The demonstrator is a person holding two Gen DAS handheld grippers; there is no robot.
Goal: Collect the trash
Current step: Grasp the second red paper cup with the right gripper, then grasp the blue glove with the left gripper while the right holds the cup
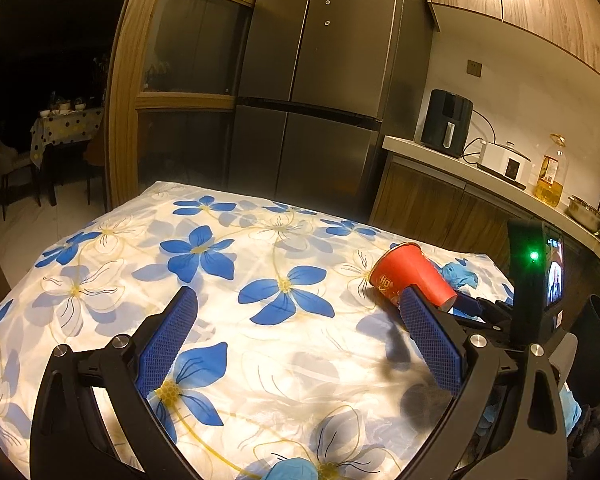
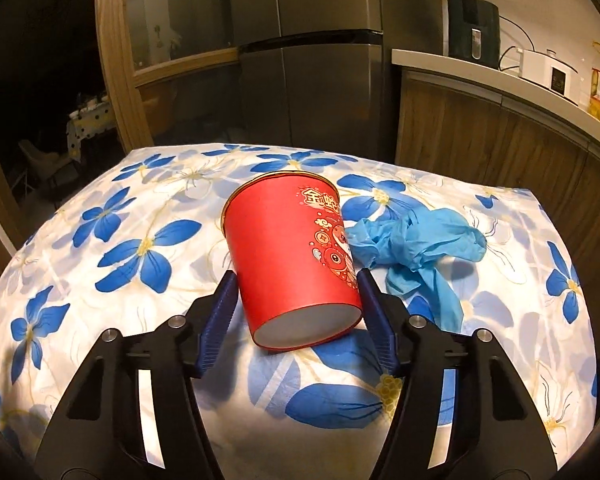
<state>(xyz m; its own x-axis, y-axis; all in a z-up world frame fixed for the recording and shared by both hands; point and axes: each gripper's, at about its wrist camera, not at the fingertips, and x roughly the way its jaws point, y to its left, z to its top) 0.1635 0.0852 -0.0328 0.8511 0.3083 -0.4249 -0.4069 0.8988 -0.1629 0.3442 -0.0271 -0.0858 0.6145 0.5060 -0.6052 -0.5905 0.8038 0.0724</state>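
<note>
A red paper cup (image 2: 296, 256) lies on its side on the flowered tablecloth (image 2: 140, 264), its base toward the right wrist camera. My right gripper (image 2: 296, 278) has one blue pad against each flank of the cup, near the base. In the left wrist view the same cup (image 1: 410, 274) shows at the right, tilted, with the right gripper's housing and green light (image 1: 534, 256) behind it. A crumpled blue glove (image 2: 416, 240) lies just right of the cup, touching it. My left gripper (image 1: 296, 294) hovers open over bare cloth, left of the cup, with nothing between its fingers.
A dark round container (image 1: 596, 344) stands off the table's right edge. Behind the table is a steel fridge (image 1: 320, 80) and a wooden cabinet. A counter (image 1: 480, 168) on the right carries an air fryer, a cooker and an oil bottle. A dim dining area lies far left.
</note>
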